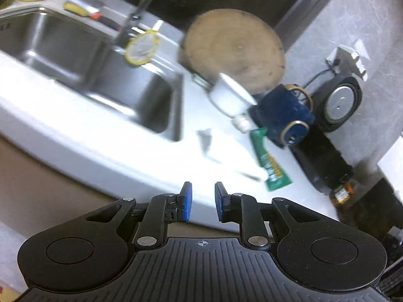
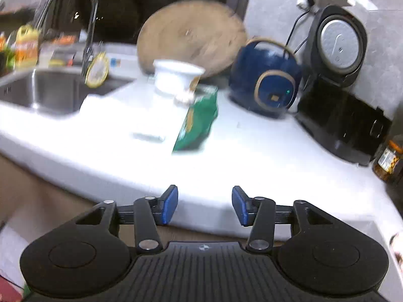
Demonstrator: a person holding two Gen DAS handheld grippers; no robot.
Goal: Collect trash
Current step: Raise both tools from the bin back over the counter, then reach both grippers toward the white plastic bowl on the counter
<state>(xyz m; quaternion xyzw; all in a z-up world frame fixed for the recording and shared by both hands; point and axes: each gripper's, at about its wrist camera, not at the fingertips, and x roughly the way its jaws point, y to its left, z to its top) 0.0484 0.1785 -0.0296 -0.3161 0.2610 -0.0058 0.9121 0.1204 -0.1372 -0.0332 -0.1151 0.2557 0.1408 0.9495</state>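
Presently, reading the scene from left to right: a stainless steel sink (image 2: 50,93) with smooth, reflective walls sits at the far left, a curved metal faucet (image 2: 85,20) above it and a yellow-rimmed round strainer (image 2: 97,70) leaning at its base. Next comes the white, glossy tabletop (image 2: 252,156). On it stands a white ceramic cup (image 2: 176,78), hard and rigid, with a round wooden board (image 2: 191,35) propped upright behind. Just beside the cup lies the green wrapper (image 2: 199,123), the trash I judge to be the target, flat on the tabletop and well apart from both of my grippers. A small pale scrap (image 2: 148,137) lies near its left edge; blur prevents identification. Further right are a dark blue rounded kettle (image 2: 264,88), a black appliance (image 2: 340,40) with a grey disc, and a glass jar (image 2: 386,161).

Assessment of handling: the wrapper looks thin, crinkled film, so light, limp and likely slippery. I would pinch it at the near free edge, where a fold can rise off the surface.

My left gripper (image 1: 203,202) stands narrowly parted, holding nothing. My right gripper (image 2: 204,205) stands roughly half open, also empty.
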